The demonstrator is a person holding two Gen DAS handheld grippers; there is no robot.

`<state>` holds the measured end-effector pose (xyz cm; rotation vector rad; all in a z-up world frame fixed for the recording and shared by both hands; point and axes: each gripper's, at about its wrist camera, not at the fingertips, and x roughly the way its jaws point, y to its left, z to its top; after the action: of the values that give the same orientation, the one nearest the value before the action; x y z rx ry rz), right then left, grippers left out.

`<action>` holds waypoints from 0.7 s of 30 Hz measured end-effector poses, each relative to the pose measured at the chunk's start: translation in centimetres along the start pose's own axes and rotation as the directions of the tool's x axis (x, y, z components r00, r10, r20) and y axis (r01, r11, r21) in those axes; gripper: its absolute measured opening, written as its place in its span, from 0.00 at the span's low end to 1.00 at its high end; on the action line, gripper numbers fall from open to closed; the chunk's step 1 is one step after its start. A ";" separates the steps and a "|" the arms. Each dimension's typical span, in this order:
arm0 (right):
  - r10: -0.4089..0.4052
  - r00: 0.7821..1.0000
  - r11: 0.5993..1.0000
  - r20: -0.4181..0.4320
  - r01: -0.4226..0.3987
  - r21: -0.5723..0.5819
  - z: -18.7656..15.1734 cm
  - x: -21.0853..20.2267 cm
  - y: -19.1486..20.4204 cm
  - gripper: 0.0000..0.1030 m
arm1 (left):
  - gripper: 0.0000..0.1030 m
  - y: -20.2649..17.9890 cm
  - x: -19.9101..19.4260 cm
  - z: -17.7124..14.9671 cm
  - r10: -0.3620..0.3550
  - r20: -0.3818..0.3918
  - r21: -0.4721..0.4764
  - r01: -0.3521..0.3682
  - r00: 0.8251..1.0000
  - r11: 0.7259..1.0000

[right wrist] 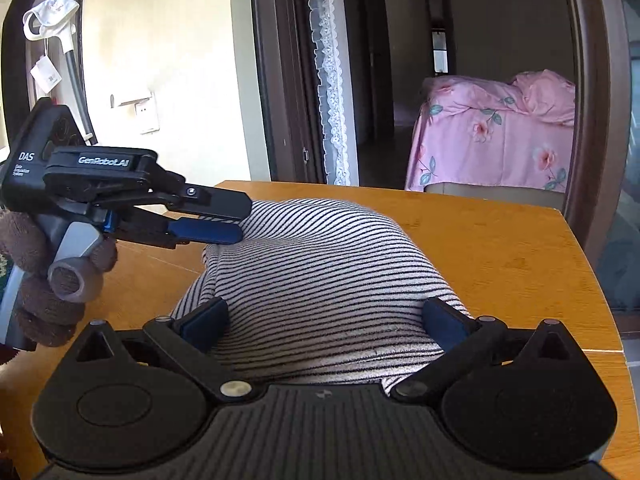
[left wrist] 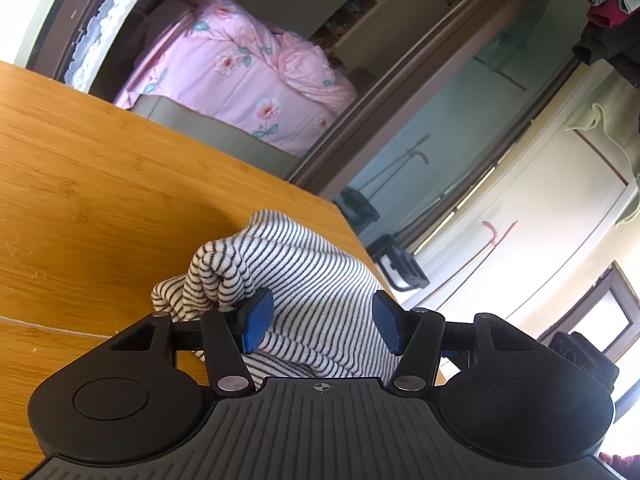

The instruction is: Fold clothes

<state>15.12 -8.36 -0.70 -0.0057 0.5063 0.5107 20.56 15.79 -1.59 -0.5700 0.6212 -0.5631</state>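
A white garment with thin black stripes lies bunched in a mound on the wooden table, near its far corner. My left gripper has its blue pads half closed on a thick fold of the cloth, which fills the gap between them. More cloth bunches outside the left pad. In the right wrist view the left gripper comes in from the left, one finger above the other at the mound's edge. My right gripper stands wide open at the near side, cloth bulging between its pads.
A hand in a brown glove holds the left gripper. Beyond the table are a pink floral quilt and a lace curtain by a doorway. The table's right edge is close to the garment. Clothes hang high up.
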 end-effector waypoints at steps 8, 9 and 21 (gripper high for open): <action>0.074 0.997 0.997 0.004 -0.074 -0.013 -0.6 0.0 1.9 1.00 | 0.65 -1.1 -2.1 1.8 0.135 0.090 0.053 -0.141 0.987 0.989; 0.071 0.997 0.997 0.003 -0.071 -0.007 -0.5 -0.1 1.9 1.00 | 0.70 -1.9 -2.7 1.9 0.142 0.114 0.073 -0.151 0.983 0.986; 0.073 0.997 0.995 -0.002 -0.073 0.061 -0.5 -0.2 1.1 1.00 | 0.91 -3.5 -0.4 2.1 0.112 0.078 0.059 -0.116 0.991 0.991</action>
<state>14.25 -7.58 -0.88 0.0701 0.5279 0.5663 20.61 14.24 2.25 -0.4905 0.5602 -0.4503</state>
